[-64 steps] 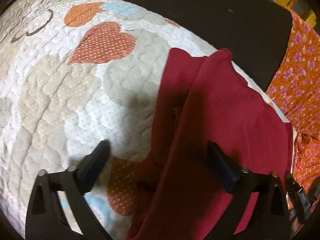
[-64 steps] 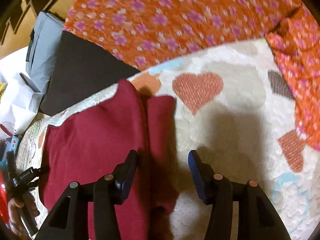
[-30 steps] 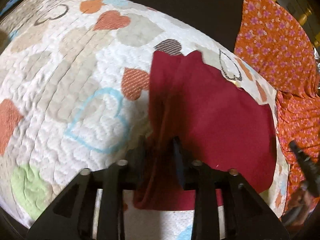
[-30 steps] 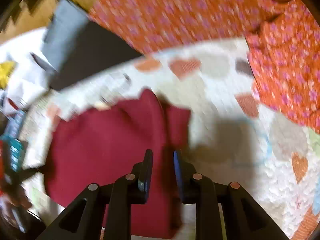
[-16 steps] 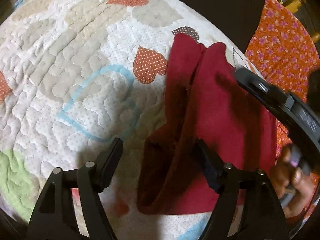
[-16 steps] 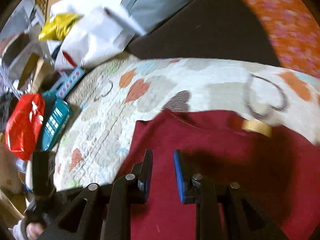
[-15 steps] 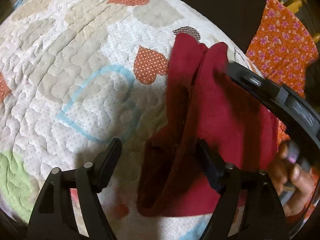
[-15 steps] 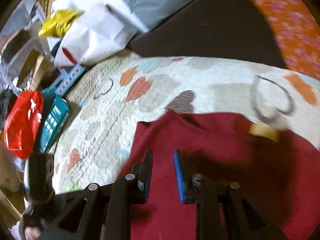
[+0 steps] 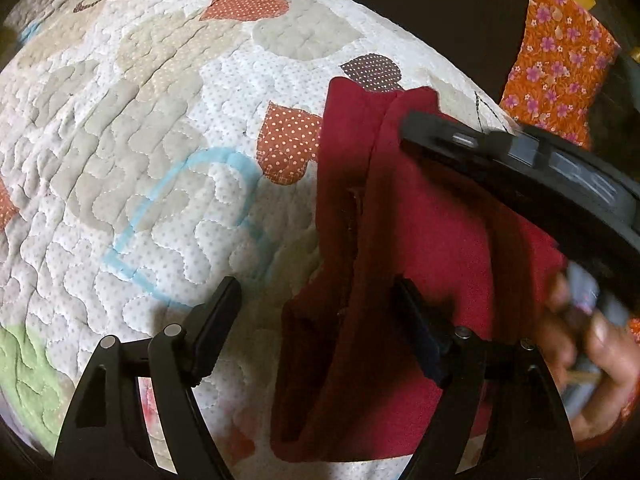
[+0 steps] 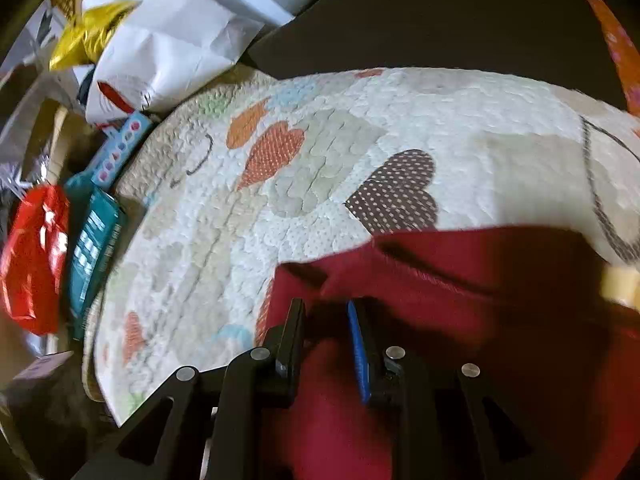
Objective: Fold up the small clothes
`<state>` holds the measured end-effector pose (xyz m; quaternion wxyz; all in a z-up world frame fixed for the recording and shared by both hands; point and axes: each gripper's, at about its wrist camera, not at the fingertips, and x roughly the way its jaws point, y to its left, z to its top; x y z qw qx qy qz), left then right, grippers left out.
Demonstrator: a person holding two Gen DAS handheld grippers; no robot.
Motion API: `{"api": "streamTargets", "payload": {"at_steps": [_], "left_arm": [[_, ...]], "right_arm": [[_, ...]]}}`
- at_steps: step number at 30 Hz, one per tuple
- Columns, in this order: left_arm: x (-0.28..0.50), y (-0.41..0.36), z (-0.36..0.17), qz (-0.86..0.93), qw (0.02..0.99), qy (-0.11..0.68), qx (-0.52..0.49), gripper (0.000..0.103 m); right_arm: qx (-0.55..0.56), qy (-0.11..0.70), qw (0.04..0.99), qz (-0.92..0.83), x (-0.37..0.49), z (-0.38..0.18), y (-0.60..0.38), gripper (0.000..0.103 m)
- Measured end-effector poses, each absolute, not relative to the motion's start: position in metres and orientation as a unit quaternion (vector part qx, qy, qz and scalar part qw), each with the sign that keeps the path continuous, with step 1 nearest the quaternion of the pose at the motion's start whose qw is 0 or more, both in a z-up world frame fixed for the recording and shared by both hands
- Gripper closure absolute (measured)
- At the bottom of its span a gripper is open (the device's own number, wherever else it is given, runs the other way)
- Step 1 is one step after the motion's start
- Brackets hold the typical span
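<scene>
- The quilt (image 9: pixel 168 152) is the biggest thing. It is white with coloured hearts and it covers most of both views.
- A dark flat surface (image 10: pixel 440 20) lies past the far edge of the quilt.
- The red garment (image 9: pixel 420 240) lies on the quilt, on the right side in the left wrist view. It is partly folded, and a long fold runs along its left edge. In the right wrist view it fills the lower right part (image 10: pixel 460 300).
- An orange cloth with flowers (image 9: pixel 556 64) lies behind the garment, beside the dark surface.
- White bags (image 10: pixel 168 40), a red packet (image 10: pixel 32 256) and a teal box (image 10: pixel 94 248) lie beyond the left edge of the quilt.
- The left gripper (image 9: pixel 316 320) stands wide open over the folded edge of the garment. One finger is above the quilt, the other above the red cloth, and the pads do not press on anything.
- The right gripper (image 10: pixel 326 344) has its jaws nearly together, with a narrow gap. It is low over the garment near the fold. I cannot tell if cloth is caught between the pads.
- A hand (image 9: pixel 592 352) holds the right gripper at the right edge of the left wrist view, blurred.
</scene>
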<state>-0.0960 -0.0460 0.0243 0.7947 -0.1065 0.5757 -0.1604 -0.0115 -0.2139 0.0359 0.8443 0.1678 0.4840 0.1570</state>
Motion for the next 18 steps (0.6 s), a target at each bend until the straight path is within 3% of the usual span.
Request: {"api": "streamTargets", "payload": {"at_steps": [4, 7, 9, 18], "left_arm": [[-0.090, -0.051, 0.022, -0.160, 0.795, 0.576, -0.106, 0.023], [-0.088, -0.054, 0.020, -0.156, 0.797, 0.574, -0.106, 0.020], [-0.086, -0.057, 0.019, -0.152, 0.799, 0.572, -0.106, 0.018], [-0.083, -0.062, 0.017, -0.152, 0.806, 0.562, -0.103, 0.015]], "right_arm": [[0.174, 0.457, 0.858, 0.156, -0.045, 0.052, -0.232, 0.081], [0.173, 0.469, 0.858, 0.119, -0.057, 0.040, -0.246, 0.068], [0.190, 0.482, 0.847, 0.118, -0.054, 0.019, -0.253, 0.068], [0.246, 0.474, 0.837, 0.116, -0.066, 0.038, -0.265, 0.067]]}}
